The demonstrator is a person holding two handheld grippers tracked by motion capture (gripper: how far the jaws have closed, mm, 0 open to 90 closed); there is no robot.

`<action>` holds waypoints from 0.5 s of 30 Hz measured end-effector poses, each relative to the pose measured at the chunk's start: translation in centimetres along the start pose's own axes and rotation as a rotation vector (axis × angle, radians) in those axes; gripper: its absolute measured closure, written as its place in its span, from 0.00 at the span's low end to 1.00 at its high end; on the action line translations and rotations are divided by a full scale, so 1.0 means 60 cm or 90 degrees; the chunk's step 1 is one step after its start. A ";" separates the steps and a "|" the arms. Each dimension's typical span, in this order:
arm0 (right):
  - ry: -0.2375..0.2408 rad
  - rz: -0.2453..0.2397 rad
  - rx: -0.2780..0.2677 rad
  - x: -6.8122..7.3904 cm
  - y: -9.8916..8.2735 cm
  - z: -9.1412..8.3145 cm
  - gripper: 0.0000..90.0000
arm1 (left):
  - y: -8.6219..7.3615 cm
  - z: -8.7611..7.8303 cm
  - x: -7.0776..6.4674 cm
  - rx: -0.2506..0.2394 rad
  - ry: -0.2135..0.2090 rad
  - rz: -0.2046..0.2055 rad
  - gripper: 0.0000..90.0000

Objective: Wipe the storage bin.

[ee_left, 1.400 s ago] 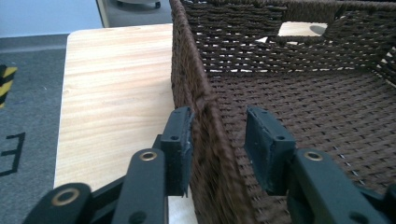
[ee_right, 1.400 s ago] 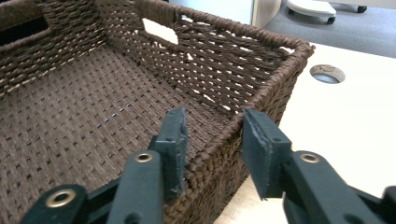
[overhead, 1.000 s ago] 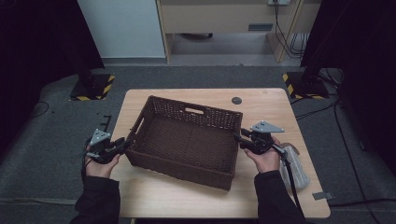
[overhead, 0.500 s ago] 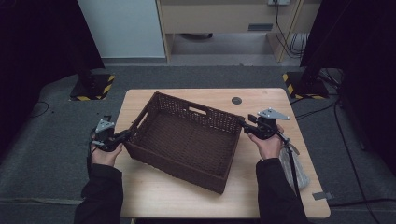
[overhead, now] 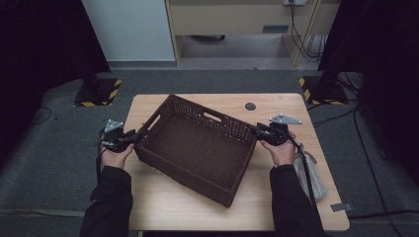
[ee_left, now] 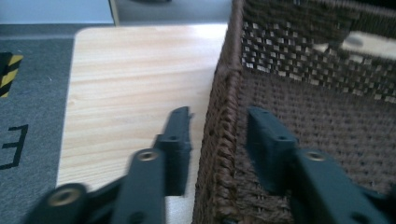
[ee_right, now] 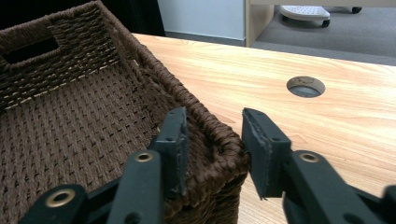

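High view: one brown wicker basket (overhead: 197, 148), skewed on the bench (overhead: 286, 207). Left gripper (ee_left: 217, 135) straddles the rim with its fingers (ee_left: 175, 140) just opened, gaps both sides. Right gripper (ee_right: 210, 140) straddles the far corner, fingers just closing, outer one not touching. Advice: seat both grips squarely on the rim before turning; keep the hands level.

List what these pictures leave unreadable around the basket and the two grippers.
- Left gripper: the wicker basket wall stands between its jaws; the left gripper view's bottom edge cuts off any pad contact.
- Right gripper: astride the basket corner; the rim hides the inner pad.
- High view: the clear bag by the right forearm is too small and arm-covered to read its contents.
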State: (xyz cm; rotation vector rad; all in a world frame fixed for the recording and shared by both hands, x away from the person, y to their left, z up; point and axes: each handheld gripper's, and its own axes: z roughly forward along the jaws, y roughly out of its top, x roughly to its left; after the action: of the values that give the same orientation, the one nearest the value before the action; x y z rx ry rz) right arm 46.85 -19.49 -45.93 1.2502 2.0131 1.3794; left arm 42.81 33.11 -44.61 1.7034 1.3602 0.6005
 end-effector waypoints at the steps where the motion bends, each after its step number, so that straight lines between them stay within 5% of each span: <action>1: -0.002 -0.001 0.002 0.002 0.000 -0.001 0.70 | 0.001 -0.006 0.001 -0.005 0.004 0.000 0.62; 8: -0.008 -0.022 0.029 0.016 -0.006 -0.028 0.70 | -0.003 -0.048 -0.005 -0.030 0.006 -0.014 0.54; 15: 0.013 -0.011 0.018 0.036 -0.033 -0.075 0.68 | -0.026 -0.067 -0.048 -0.029 -0.023 -0.022 0.51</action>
State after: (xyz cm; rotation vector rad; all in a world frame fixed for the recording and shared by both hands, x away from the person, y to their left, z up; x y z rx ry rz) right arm 41.60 -20.29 -45.40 1.2332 2.0582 1.3666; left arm 37.92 31.77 -43.45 1.6444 1.3381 0.5753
